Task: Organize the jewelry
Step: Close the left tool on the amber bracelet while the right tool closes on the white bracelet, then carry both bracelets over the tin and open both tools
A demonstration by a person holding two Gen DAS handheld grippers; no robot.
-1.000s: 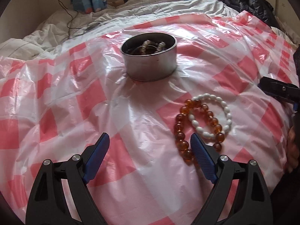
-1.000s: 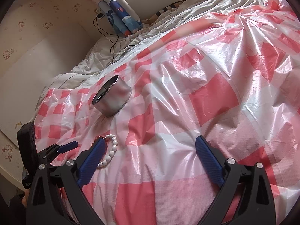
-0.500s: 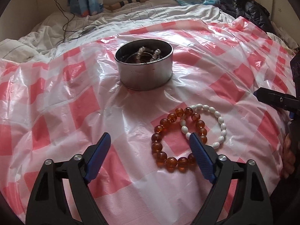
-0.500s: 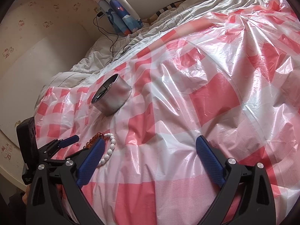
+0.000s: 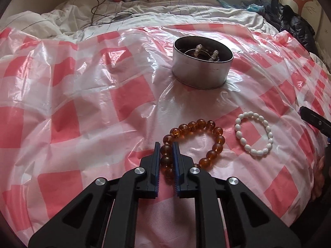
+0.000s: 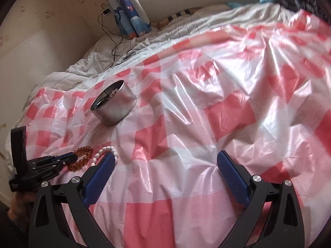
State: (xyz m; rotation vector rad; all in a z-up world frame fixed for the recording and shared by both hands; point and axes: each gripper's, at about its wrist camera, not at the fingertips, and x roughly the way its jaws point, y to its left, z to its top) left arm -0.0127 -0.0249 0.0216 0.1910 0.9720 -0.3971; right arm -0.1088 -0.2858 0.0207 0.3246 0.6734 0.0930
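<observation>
An amber bead bracelet (image 5: 206, 132) lies on the pink checked plastic sheet (image 5: 82, 107). My left gripper (image 5: 166, 147) is shut on its near-left beads. A white bead bracelet (image 5: 254, 133) lies just right of it, apart from it. A round metal tin (image 5: 202, 70) stands farther back with beaded jewelry inside. In the right wrist view my right gripper (image 6: 165, 161) is open and empty above the sheet. There the left gripper (image 6: 68, 157), the amber bracelet (image 6: 83, 158), the white bracelet (image 6: 107, 154) and the tin (image 6: 114, 107) sit to its left.
The sheet covers a bed with a rumpled white quilt (image 5: 144, 10) behind it. A black cable (image 5: 97, 2) runs over the quilt. Dark clothing (image 5: 295, 24) is piled at the far right. A wall (image 6: 41, 41) borders the bed on the left.
My left gripper has moved right and forward and closed on the amber bracelet. The amber bracelet now lies apart from the white one. The right gripper has barely shifted.
</observation>
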